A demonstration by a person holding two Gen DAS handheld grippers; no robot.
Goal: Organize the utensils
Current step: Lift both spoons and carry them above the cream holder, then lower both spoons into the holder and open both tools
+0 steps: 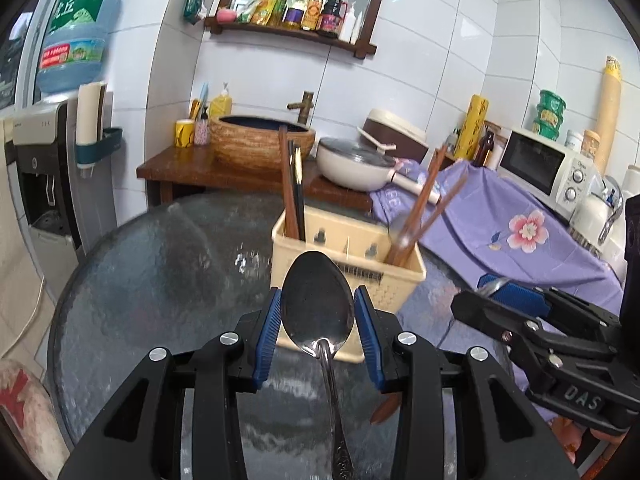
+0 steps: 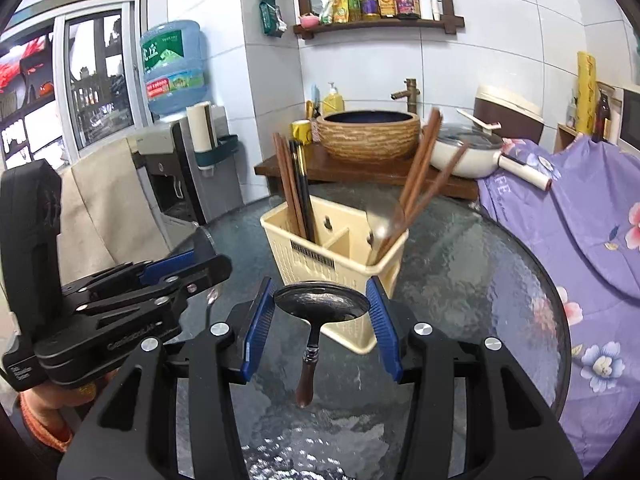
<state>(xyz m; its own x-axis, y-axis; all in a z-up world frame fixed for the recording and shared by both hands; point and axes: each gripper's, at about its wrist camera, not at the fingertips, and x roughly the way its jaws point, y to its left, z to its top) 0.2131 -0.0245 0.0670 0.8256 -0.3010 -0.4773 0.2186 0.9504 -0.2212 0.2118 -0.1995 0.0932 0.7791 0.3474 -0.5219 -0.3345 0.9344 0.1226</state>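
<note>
My left gripper (image 1: 317, 312) clamps a steel spoon (image 1: 318, 304) by its bowl; my right gripper (image 2: 321, 309) pinches a wooden-handled spoon (image 2: 320, 304) the same way. Both hang above the glass table (image 1: 140, 280), just short of the cream caddy (image 1: 344, 248) that stands mid-table holding chopsticks (image 1: 294, 192), with bare glass on every side out to the rim.

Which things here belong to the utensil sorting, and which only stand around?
For the job: left hand-held gripper holding the metal spoon; right hand-held gripper holding the wooden-handled spoon; cream utensil basket; chopsticks.

Standing around: pan, microwave, water bottle, basin.
</note>
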